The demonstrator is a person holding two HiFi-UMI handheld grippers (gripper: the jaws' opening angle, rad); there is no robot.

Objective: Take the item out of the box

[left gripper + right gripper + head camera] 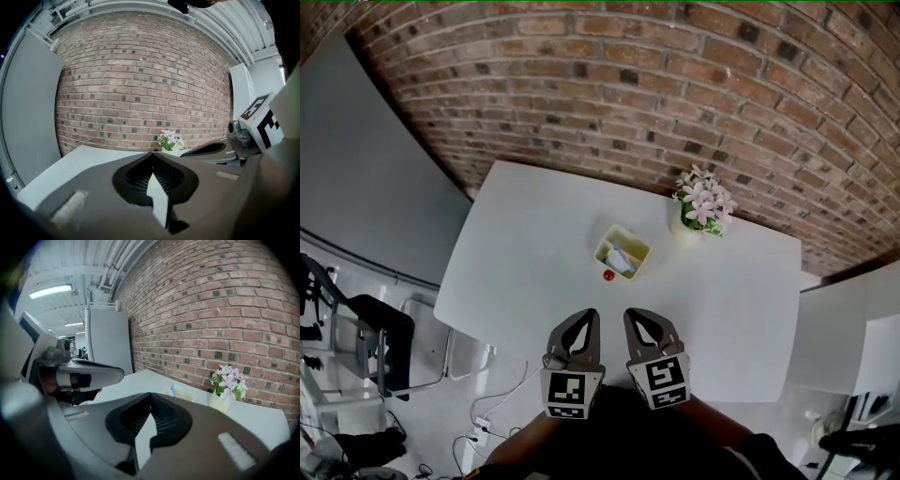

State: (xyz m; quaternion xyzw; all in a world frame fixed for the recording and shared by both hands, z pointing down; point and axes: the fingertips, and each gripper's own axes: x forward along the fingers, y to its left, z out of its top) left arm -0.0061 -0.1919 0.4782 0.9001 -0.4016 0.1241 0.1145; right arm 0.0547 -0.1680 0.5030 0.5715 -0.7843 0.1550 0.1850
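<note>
A small pale yellow box (622,251) stands open near the middle of the white table (516,262); a white and light blue item (623,258) lies inside it. In the right gripper view the box (182,393) shows just past the jaw tips, with the item's blue edge sticking up. My left gripper (590,316) and right gripper (634,316) hover side by side over the table's near edge, short of the box. Both are shut and empty, the left gripper (152,153) and the right gripper (151,395) with tips touching. The box is hidden in the left gripper view.
A tiny red object (608,275) lies on the table just in front of the box. A pot of pink flowers (703,206) stands behind it near the brick wall. A black chair (380,342) and cables are on the floor at left, a white cabinet (853,328) at right.
</note>
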